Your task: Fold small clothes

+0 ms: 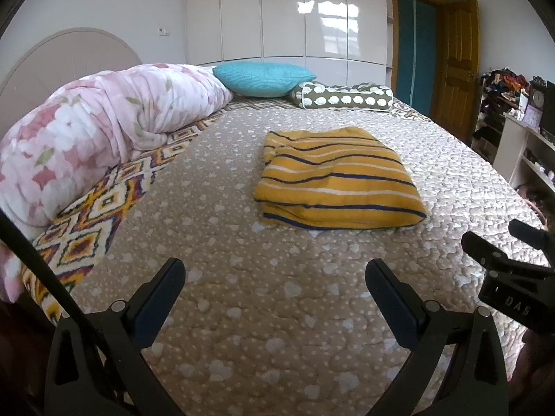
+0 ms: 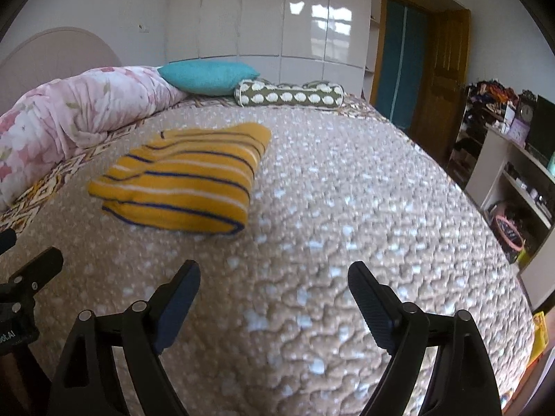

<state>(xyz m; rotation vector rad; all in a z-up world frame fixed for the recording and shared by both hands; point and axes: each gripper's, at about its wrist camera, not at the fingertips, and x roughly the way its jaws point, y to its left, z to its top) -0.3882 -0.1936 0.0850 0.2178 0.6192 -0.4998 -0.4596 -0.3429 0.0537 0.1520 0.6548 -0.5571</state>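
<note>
The left gripper (image 1: 275,274) hangs above the bed with its two fingers spread wide and nothing between them. Below and around it lies the beige quilted bedspread (image 1: 263,312), dotted with pale shapes. Straight ahead of the fingers, well apart from them, rests the yellow striped garment (image 1: 336,180), folded into a neat rectangle with dark blue and white stripes, lying flat on the bedspread. To this gripper's right, part of the other tool shows at the edge of the view.

The right gripper (image 2: 274,277) is likewise held wide apart and empty, over the same bedspread (image 2: 347,242). From it the folded garment (image 2: 184,180) sits ahead and to the left, clear of both fingers.

Farther out on the left, a pink floral duvet (image 1: 104,121) is bunched along the bed's edge over a band of diamond-patterned cloth (image 1: 90,222). Beyond the garment, at the far side of the bed, lie a teal cushion (image 1: 263,78) and a green bolster with white spots (image 1: 347,97), touching each other. Behind them stands a glossy white wardrobe (image 1: 284,14), with a wooden door (image 1: 458,59) to its right.
</note>
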